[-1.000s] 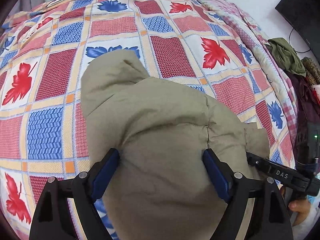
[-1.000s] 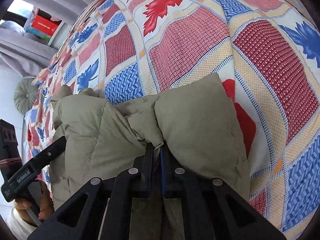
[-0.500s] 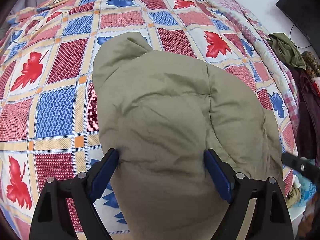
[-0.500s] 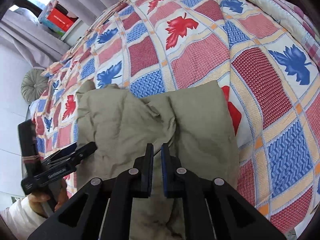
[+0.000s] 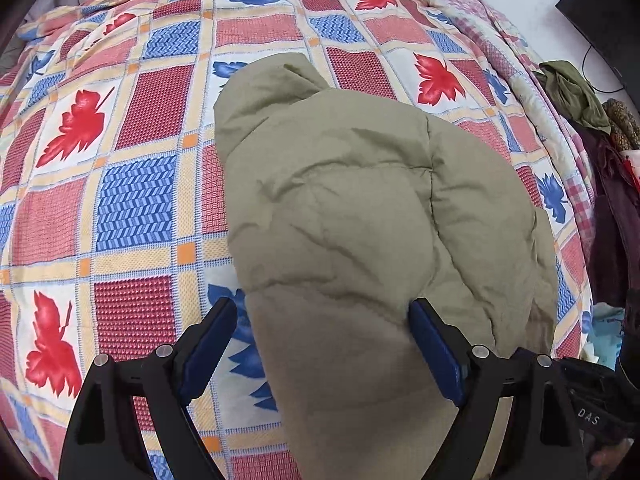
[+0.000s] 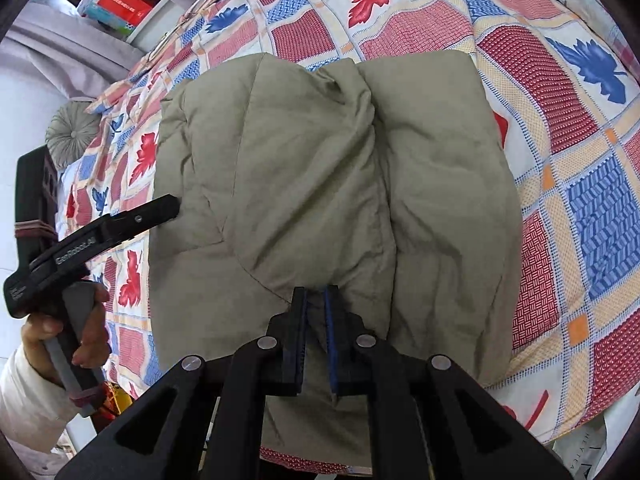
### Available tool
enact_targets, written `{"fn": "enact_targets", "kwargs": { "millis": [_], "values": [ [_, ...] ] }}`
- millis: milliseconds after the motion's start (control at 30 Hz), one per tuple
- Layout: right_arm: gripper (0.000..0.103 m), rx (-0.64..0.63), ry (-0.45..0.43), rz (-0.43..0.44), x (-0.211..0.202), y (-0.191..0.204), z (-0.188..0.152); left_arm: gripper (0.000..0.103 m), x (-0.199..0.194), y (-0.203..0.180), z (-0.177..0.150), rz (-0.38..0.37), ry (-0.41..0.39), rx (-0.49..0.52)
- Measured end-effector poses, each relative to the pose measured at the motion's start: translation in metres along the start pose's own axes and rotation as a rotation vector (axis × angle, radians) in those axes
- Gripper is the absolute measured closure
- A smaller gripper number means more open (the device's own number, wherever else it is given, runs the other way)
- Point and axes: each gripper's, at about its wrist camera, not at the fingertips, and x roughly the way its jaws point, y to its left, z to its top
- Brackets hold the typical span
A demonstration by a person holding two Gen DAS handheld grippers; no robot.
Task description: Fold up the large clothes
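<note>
A puffy olive-tan jacket (image 5: 360, 208) lies folded in a bundle on the leaf-patterned quilt (image 5: 136, 196); it also shows in the right wrist view (image 6: 320, 184). My left gripper (image 5: 324, 316) is open, its blue pads (image 5: 434, 344) wide apart over the jacket's near edge. My right gripper (image 6: 316, 300) is nearly shut, its pads a narrow gap apart with a bit of the jacket's near edge between them. The left gripper also shows in the right wrist view (image 6: 172, 206), beside the jacket's left edge.
The bed's right edge has a pink plaid blanket (image 5: 500, 40) and a heap of dark clothes (image 5: 592, 112) beyond it. A round grey cushion (image 6: 70, 130) lies at the far left, and boxes (image 6: 120, 4) stand on a shelf behind.
Both grippers have pulled back and up from the jacket. The jacket now lies flatter and more spread on the quilt. The right gripper's pads have parted slightly.
</note>
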Motion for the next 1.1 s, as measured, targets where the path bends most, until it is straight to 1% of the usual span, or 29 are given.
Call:
{"fn": "enact_targets", "kwargs": {
  "millis": [133,200,233,267,300,400,500,567,600,633,667,700,767,800,833,867,933,1100],
  "values": [
    [0.094,0.002,0.006,-0.006,-0.003,0.001,0.001,0.014,-0.010,0.008,-0.001,0.008,-0.018,-0.020],
    [0.093,0.006,0.007,-0.007,-0.006,0.001,0.002,0.014,-0.014,0.012,-0.002,0.000,-0.027,-0.027],
    [0.093,0.008,0.004,-0.007,-0.009,0.001,0.002,0.011,-0.016,0.015,-0.003,-0.005,-0.030,-0.032],
    [0.093,0.007,-0.001,-0.007,-0.011,0.001,0.002,0.003,-0.016,0.016,-0.004,-0.003,-0.028,-0.033],
    [0.093,0.006,-0.005,-0.008,-0.013,0.002,0.003,0.000,-0.017,0.018,-0.004,0.003,-0.031,-0.031],
    [0.093,0.006,-0.019,-0.009,-0.023,0.001,0.005,0.000,-0.016,0.020,-0.007,0.016,-0.029,-0.019],
    [0.092,0.013,-0.044,-0.020,-0.034,-0.002,0.008,0.000,-0.013,0.024,-0.010,-0.005,-0.016,-0.029],
    [0.087,0.025,-0.070,-0.042,-0.042,-0.008,0.010,0.000,-0.011,0.027,-0.010,-0.031,-0.004,-0.043],
    [0.077,0.035,-0.081,-0.052,-0.045,-0.012,0.011,0.000,-0.010,0.028,-0.010,-0.042,0.003,-0.051],
    [0.058,0.048,-0.091,-0.063,-0.048,-0.017,0.013,0.000,-0.007,0.029,-0.011,-0.052,0.013,-0.061],
    [0.049,0.062,-0.105,-0.073,-0.050,-0.022,0.015,0.000,-0.004,0.030,-0.012,-0.059,0.021,-0.068],
    [0.042,0.078,-0.116,-0.077,-0.052,-0.029,0.017,0.000,-0.001,0.032,-0.012,-0.067,0.030,-0.076],
    [0.038,0.110,-0.131,-0.074,-0.053,-0.043,0.022,0.000,0.003,0.035,-0.013,-0.102,0.043,-0.090],
    [0.029,0.127,-0.138,-0.064,-0.053,-0.051,0.024,0.000,0.005,0.037,-0.013,-0.134,0.052,-0.100],
    [0.019,0.147,-0.149,-0.033,-0.053,-0.060,0.026,0.000,0.007,0.039,-0.013,-0.167,0.059,-0.108],
    [0.019,0.169,-0.158,0.015,-0.052,-0.071,0.027,0.000,0.010,0.042,-0.014,-0.206,0.070,-0.117],
    [0.019,0.213,-0.155,0.076,-0.045,-0.089,0.031,0.000,0.016,0.046,-0.014,-0.262,0.089,-0.131],
    [0.019,0.290,-0.117,0.177,-0.021,-0.126,0.044,0.000,0.036,0.061,-0.016,-0.436,0.128,-0.201]
  ]
}}
